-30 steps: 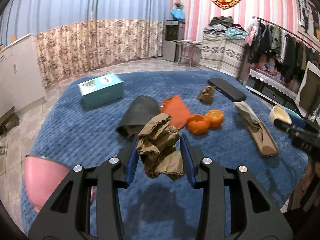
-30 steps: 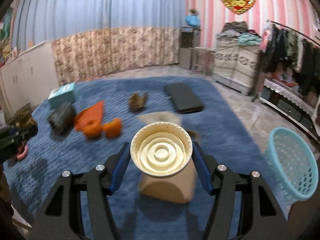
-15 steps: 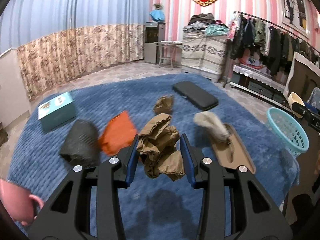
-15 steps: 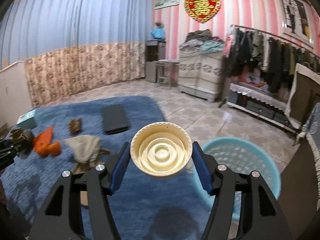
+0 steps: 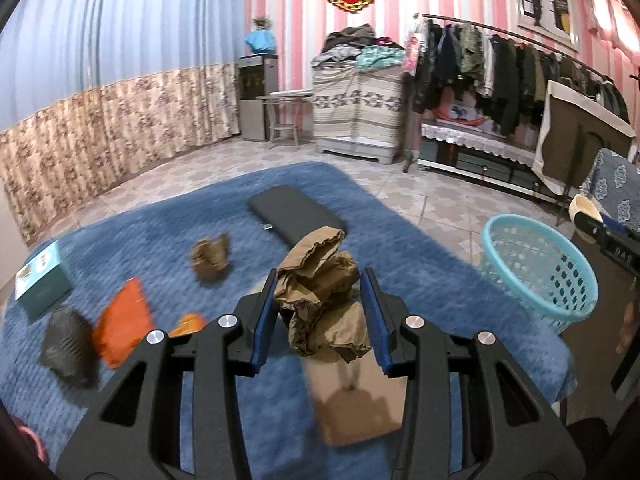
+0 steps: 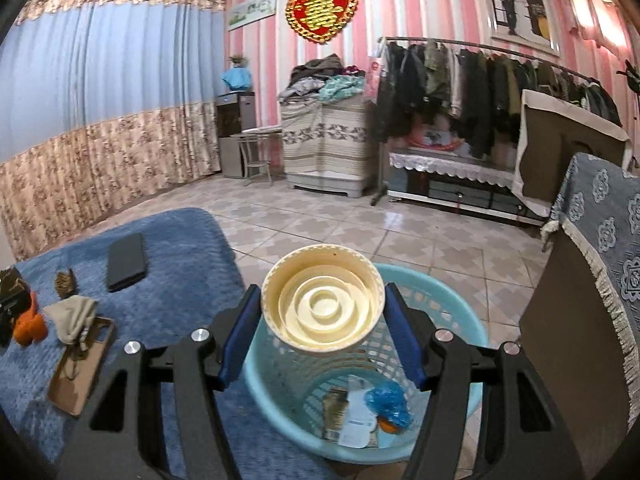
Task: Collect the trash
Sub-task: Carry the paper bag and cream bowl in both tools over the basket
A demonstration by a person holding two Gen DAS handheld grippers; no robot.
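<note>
My left gripper (image 5: 322,314) is shut on a crumpled brown paper bag (image 5: 320,296), held above the blue bedspread (image 5: 168,240). The light blue basket (image 5: 540,264) stands off to its right, beyond the bed's edge. My right gripper (image 6: 322,328) is shut on a cream plastic lid (image 6: 323,298), held right over the basket (image 6: 276,376), which holds wrappers and a blue scrap (image 6: 386,400). More litter lies on the bed: a small brown paper wad (image 5: 210,258), an orange bag (image 5: 122,322) and a dark mesh piece (image 5: 66,342).
On the bed also lie a black case (image 5: 296,214), a teal tissue box (image 5: 42,278), a tan phone case (image 6: 82,364) with a beige cloth (image 6: 72,316), and oranges (image 6: 28,326). A clothes rack (image 6: 480,88) and a draped chair (image 6: 600,248) stand on the tiled floor.
Both grippers swung right across the bed toward the basket, each keeping its load. The right one now hangs over the basket; the left has the basket in sight at its right.
</note>
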